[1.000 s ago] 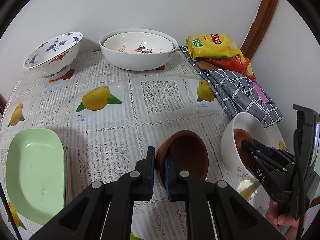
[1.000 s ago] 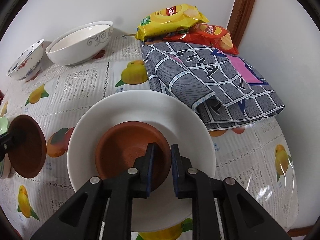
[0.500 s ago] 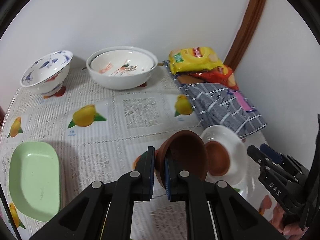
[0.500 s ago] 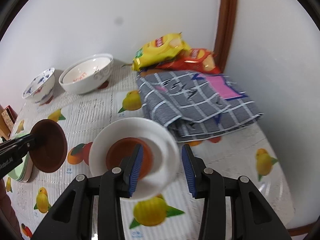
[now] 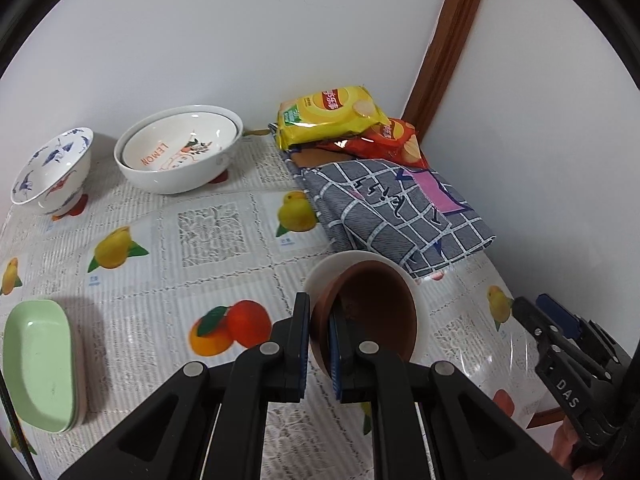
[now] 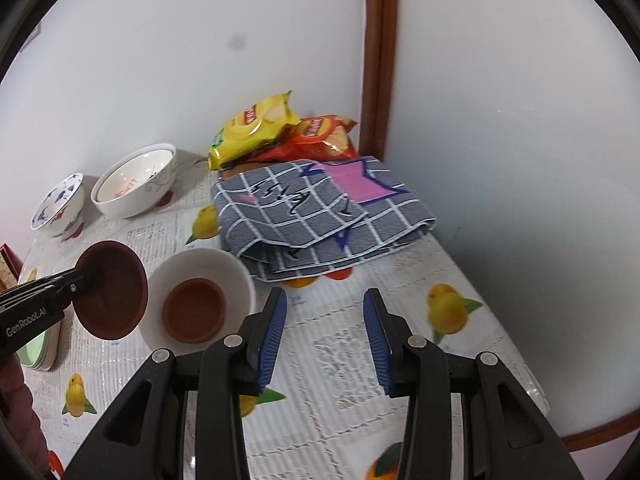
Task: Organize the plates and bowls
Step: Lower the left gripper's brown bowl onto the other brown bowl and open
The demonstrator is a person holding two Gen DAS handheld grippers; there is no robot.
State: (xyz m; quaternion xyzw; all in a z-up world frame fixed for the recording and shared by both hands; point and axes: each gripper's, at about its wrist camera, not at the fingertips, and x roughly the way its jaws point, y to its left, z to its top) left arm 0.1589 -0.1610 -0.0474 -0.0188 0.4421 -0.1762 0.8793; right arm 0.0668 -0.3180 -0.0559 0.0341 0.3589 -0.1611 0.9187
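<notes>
Brown bowl [image 6: 194, 310] sits in white bowl [image 6: 224, 270]; left jaws clamp another brown dish [image 5: 368, 312], right jaws gape empty.

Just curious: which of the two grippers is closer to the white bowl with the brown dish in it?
Left. The left gripper holds another brown dish right beside the white bowl; the right gripper, open and empty, is farther off to its other side.

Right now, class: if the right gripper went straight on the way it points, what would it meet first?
Probably the bare tablecloth ahead of the open right gripper; the folded checked cloth lies farther along. Depth is unclear.
</notes>
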